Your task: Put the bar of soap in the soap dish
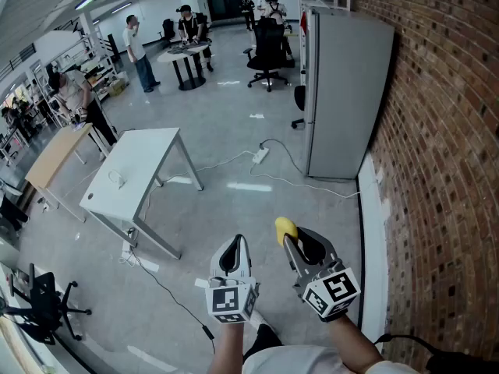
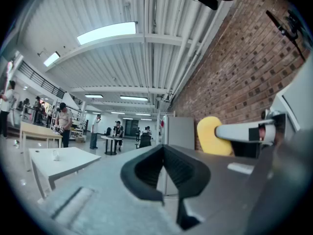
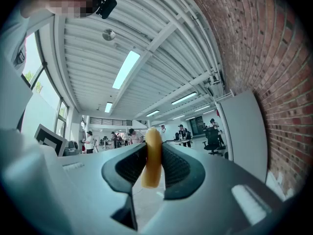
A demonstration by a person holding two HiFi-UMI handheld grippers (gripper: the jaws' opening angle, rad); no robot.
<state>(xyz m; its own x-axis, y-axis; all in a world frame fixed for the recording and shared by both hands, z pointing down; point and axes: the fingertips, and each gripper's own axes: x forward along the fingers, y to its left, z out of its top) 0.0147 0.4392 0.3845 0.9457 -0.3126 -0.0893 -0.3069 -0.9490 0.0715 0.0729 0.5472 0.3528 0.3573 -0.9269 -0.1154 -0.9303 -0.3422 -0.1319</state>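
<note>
Now, right claw: closed on the bar of soap, pads pressing its two broad faces.
Bar of soap: yellow, on edge between the pads, its end past the tips, held in the air over the floor.
Left claw: pads seem to meet at the tips, nothing between them; just beside the right claw.
Brick wall: at the right of both claws.

The head camera is looking steeply down onto the left gripper and right gripper. Each gripper camera is sitting close behind its own jaws, facing forward; all three are sharing the grey cabinet and brick wall
</note>
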